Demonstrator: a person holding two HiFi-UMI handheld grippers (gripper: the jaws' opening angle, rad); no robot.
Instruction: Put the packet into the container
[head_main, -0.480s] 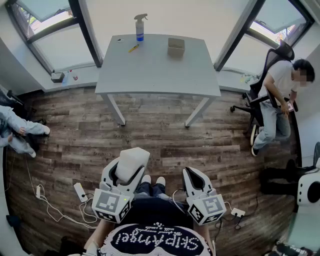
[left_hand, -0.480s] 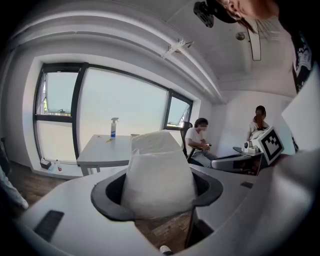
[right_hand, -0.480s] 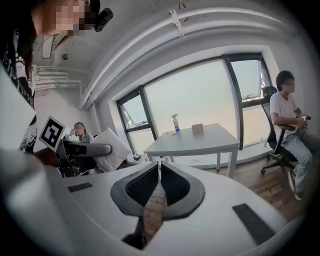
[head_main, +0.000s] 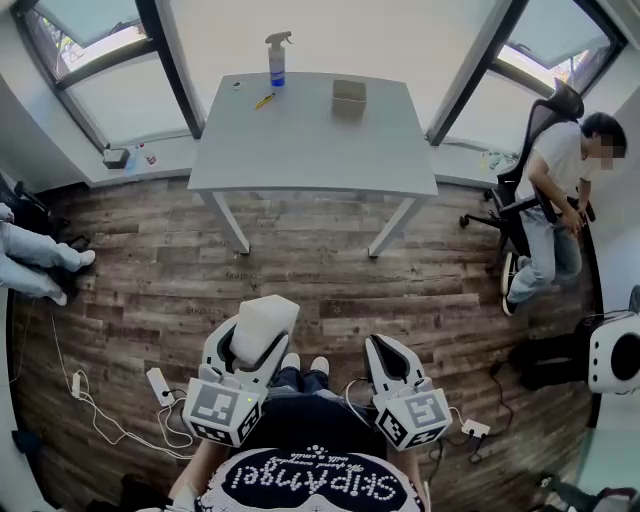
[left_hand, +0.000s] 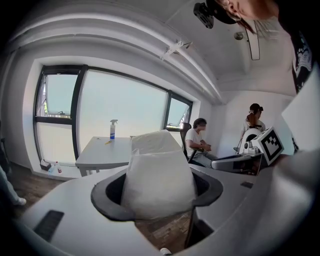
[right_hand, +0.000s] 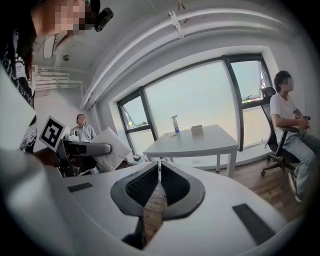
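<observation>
White and puffy, the soft packet (left_hand: 159, 175), likely light and crushable, sits clamped at its middle in the left gripper's (head_main: 255, 338) wide-set fingers (left_hand: 107, 197), well apart from the small tan box-shaped container (head_main: 349, 97) on the grey table (head_main: 300, 150), while the right gripper (head_main: 392, 352) is closed and empty.

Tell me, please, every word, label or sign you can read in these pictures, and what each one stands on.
"SkipAngel": upside down in the head view, on the person's dark shirt.
Smaller line beside it: too small to read.
Spray bottle label: too small to read.
Square markers on the cubes: patterns only, no words.
</observation>
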